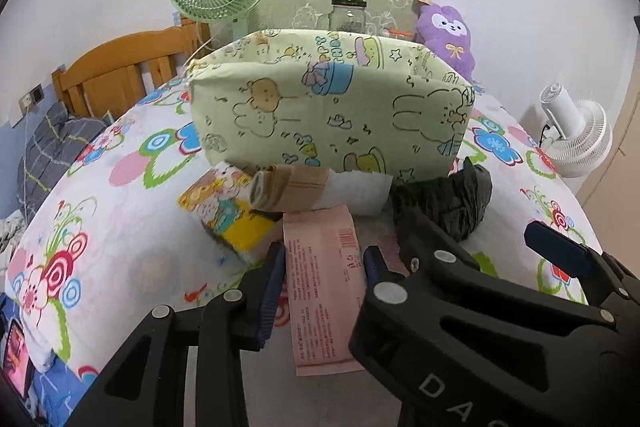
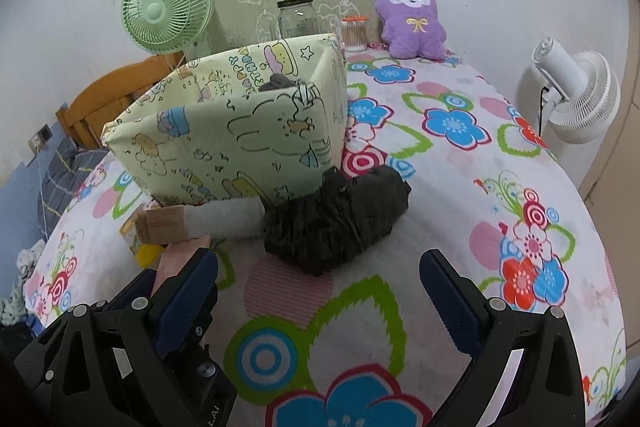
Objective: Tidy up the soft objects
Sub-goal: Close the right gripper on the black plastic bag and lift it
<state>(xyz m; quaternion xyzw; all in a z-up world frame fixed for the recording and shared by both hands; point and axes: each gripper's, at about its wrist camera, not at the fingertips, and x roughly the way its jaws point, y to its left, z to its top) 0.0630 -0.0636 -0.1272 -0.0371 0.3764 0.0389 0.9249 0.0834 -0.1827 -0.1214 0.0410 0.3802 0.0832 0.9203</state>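
Now left tongs (image 1: 325, 259) clamp a pink tissue pack (image 1: 324, 291); right tongs (image 2: 320, 287) gape wide before a black bundle (image 2: 340, 219).

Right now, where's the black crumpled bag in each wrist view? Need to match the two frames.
Left wrist: the black crumpled bag sits right of centre, below the storage box's right corner, just above the right gripper.
Right wrist: black crumpled bag is at centre, ahead of the open right gripper, against the box's near corner.
Shared landmark: the cartoon-print storage box directly behind the bag.
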